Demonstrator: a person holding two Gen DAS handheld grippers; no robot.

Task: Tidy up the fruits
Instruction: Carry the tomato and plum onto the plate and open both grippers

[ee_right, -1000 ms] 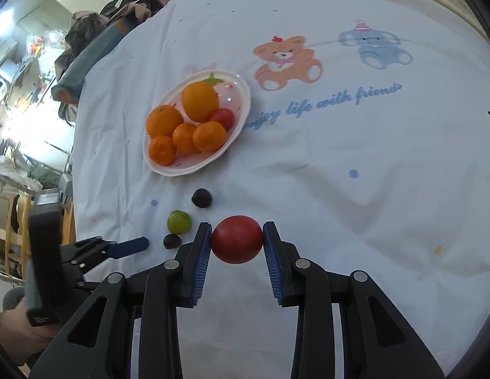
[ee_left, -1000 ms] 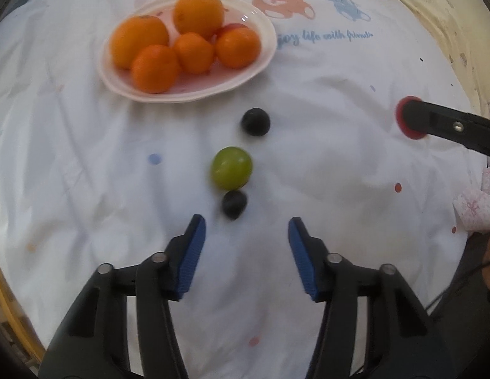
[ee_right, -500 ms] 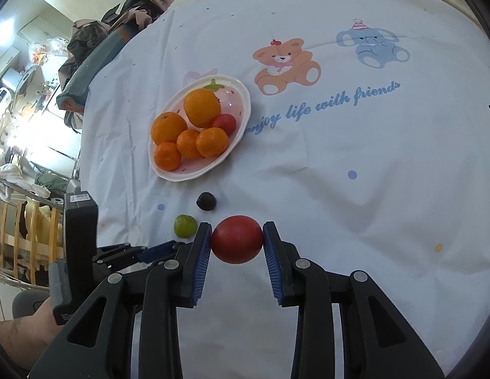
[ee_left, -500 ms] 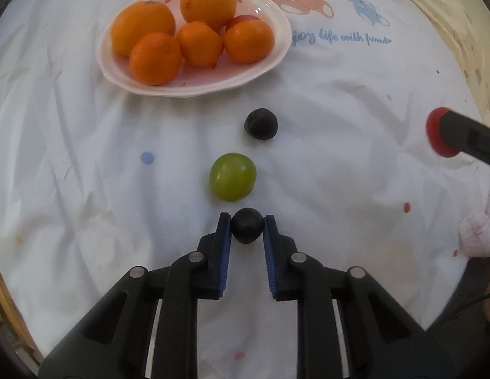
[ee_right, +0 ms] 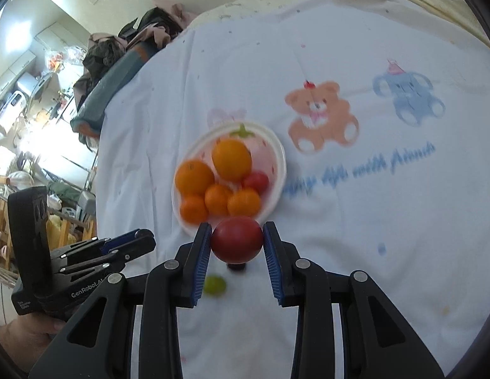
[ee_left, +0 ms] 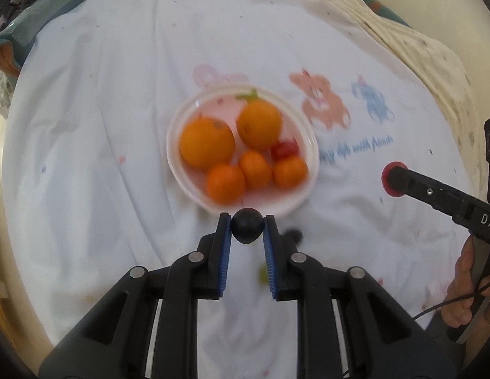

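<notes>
My left gripper [ee_left: 247, 225] is shut on a small dark plum [ee_left: 247, 225], held above the cloth just in front of the white plate [ee_left: 182, 170]. The plate [ee_right: 276, 154] carries several oranges [ee_left: 207, 142] and a small red fruit [ee_left: 284, 149]. My right gripper [ee_right: 237, 239] is shut on a red tomato [ee_right: 237, 238], also just short of the plate; in the left wrist view it [ee_left: 391, 179] comes in from the right. A second dark plum [ee_left: 294, 234] and a green fruit [ee_right: 215, 285] lie on the cloth under the fingers, partly hidden.
A white cloth with a bear print [ee_right: 320, 117] and an elephant print [ee_right: 406, 94] covers the table. A person's hands [ee_left: 463, 287] hold both tools. Clothes and a dark bundle [ee_right: 118, 72] lie past the table's far left edge, with kitchen clutter behind.
My left gripper closed on the nearest dark plum, lifted it and carried it toward the plate. The right gripper kept the tomato and moved closer to the plate.
</notes>
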